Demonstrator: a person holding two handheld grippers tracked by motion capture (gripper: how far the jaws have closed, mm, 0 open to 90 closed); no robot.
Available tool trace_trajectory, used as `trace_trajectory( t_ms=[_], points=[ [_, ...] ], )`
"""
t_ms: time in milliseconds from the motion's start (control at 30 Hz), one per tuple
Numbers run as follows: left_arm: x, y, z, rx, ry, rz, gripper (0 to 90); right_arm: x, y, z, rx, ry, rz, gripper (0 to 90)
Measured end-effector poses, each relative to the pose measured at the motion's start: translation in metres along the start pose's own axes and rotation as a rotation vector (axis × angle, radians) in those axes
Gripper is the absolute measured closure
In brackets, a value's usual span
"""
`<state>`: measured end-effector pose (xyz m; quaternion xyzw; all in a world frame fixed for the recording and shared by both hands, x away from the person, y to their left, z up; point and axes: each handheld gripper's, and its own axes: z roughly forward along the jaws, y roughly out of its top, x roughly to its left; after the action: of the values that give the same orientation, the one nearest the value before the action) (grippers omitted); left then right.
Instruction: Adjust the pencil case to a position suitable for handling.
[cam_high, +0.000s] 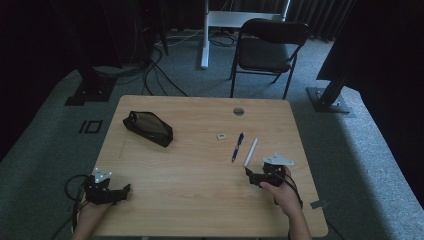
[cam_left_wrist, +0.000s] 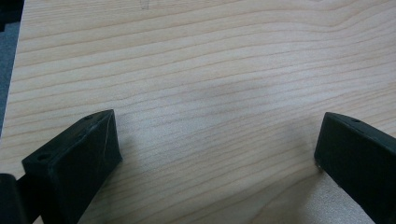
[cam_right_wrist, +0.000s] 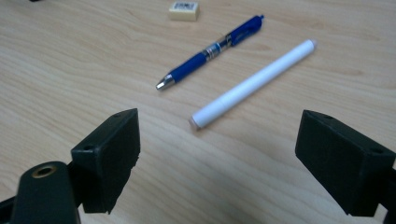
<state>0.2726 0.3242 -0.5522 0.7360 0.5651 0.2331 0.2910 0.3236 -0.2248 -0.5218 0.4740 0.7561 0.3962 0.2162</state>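
A white marker lies on the wooden table, with a blue pen just left of it and a small eraser beyond. A black pencil case rests at the table's left. My right gripper stands open just short of the marker's near end, holding nothing. Near the front left corner, my left gripper is open over bare wood.
A black folding chair stands beyond the table's far edge, beside a white desk leg. Cables run across the grey carpet at the back left. A round grommet sits near the table's far edge.
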Motion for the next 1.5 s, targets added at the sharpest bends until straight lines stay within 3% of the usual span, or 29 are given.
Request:
trace_trajectory(
  t_ms=[733,1500],
  points=[
    [0.000,0.000,0.000,0.000,0.000,0.000,0.2,0.029,0.021,0.019,-0.017,0.061,-0.082,13.9],
    [0.000,0.000,0.000,0.000,0.000,-0.001,0.2,0.064,0.048,0.043,-0.044,0.152,-0.132,13.9]
  ],
)
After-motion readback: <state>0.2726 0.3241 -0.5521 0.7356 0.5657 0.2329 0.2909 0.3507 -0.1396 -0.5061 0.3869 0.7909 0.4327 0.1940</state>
